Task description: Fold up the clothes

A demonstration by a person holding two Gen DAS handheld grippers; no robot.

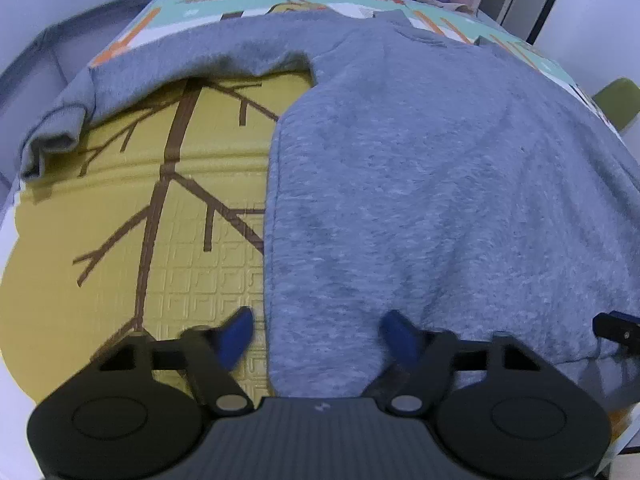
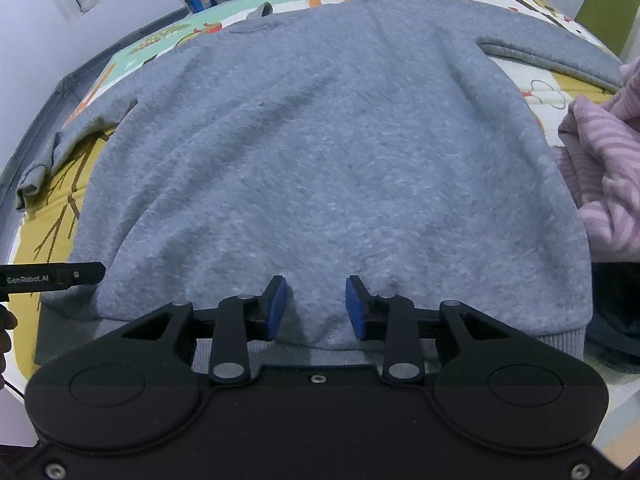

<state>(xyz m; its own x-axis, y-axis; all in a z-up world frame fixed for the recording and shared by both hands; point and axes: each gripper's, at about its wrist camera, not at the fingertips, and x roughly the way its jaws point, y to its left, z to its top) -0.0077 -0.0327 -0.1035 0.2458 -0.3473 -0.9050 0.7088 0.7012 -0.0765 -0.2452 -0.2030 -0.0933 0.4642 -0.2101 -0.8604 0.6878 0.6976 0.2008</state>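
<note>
Grey sweater lies flat, spread across the desk, hem at 6 o'clock, collar at 12. Left sleeve stretches out to 9–10 o'clock, its cuff bunched at the desk edge. Left gripper is open wide, straddling the sweater's left side edge near the hem, holding nothing. Right gripper is open too, poised over mid-hem, nothing between its pads. Right sleeve runs to 2 o'clock; a pink striped garment sits heaped at 3 o'clock, just beside the sweater.

Risks, as I judge them: a pinch catching only the top layer would make the fold uneven; the bunched cuff could slide off the edge; the pink heap could get dragged along.
</note>
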